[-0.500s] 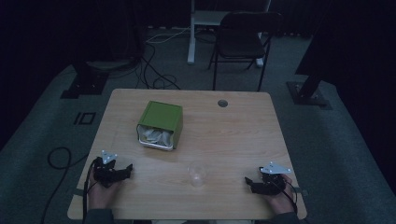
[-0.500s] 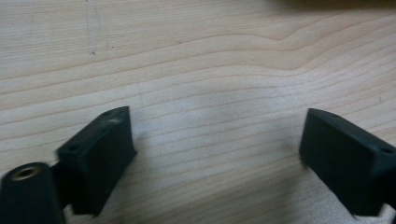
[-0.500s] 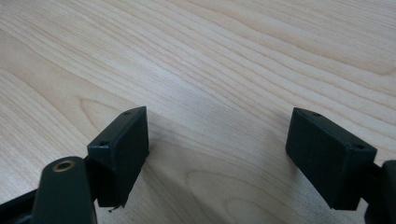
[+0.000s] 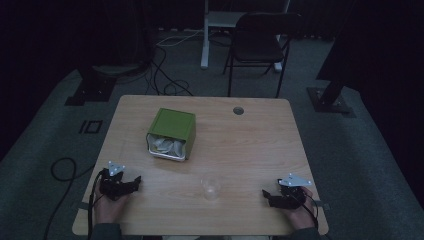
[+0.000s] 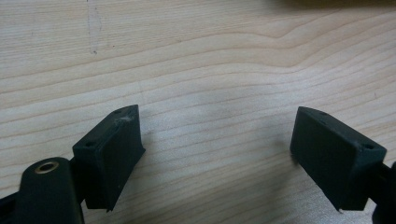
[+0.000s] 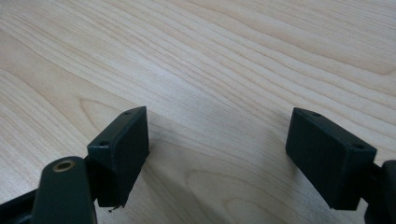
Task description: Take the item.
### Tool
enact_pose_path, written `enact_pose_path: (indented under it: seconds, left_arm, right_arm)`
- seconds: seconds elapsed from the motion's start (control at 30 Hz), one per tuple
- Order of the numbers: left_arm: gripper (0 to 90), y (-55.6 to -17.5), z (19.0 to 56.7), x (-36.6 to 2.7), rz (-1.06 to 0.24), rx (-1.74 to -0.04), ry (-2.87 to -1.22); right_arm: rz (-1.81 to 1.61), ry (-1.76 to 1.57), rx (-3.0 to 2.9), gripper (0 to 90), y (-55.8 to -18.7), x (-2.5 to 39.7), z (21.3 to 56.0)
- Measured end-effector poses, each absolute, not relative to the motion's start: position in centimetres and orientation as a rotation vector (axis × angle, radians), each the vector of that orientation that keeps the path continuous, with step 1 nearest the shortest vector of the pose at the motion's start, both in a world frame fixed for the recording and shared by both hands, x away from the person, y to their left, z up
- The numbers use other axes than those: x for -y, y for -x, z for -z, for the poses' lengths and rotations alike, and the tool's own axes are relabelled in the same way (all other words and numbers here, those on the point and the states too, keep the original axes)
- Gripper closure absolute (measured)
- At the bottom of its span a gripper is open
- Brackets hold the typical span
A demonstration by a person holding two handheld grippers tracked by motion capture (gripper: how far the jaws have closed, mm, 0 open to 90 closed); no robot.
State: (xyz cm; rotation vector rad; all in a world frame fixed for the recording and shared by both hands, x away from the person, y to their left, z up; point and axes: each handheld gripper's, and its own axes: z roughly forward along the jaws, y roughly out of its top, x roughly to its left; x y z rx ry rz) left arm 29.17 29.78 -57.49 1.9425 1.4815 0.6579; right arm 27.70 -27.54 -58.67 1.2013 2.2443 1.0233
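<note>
A green box lies on its side in the middle of the wooden table, its open mouth toward me with pale crumpled stuff inside. A clear plastic cup stands upright near the front edge. My left gripper rests on the table at the front left, open, with bare wood between its jaws. My right gripper rests at the front right, also open over bare wood. A hand holds each gripper.
A round cable hole sits near the table's far edge. Beyond the table stand a dark chair, a white desk leg and loose cables on the grey floor. Stand feet flank the table.
</note>
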Motion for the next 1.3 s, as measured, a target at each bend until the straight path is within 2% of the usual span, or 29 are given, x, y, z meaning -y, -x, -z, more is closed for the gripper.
enact_pose_path:
  seconds: [0.27,0.37,0.77,1.3]
  left_arm:
    - [17.8,-29.2,57.4,-29.8,-0.652,-1.478,-1.952]
    - [24.2,-29.2,57.3,-29.9,-0.644,-1.466,-1.961]
    - [34.2,-28.9,56.6,-30.1,-0.613,-1.452,-1.986]
    - [34.8,-28.4,55.2,-29.8,-0.612,-1.425,-1.966]
  right_arm:
    - [-1.023,-1.203,-2.243,21.1,-27.7,27.5,58.7]
    - [-1.023,-1.203,-2.243,21.1,-27.7,27.5,58.7]
    - [-1.023,-1.205,-2.241,21.1,-27.7,27.5,58.7]
    - [-1.022,-1.207,-2.241,21.1,-27.7,27.5,58.7]
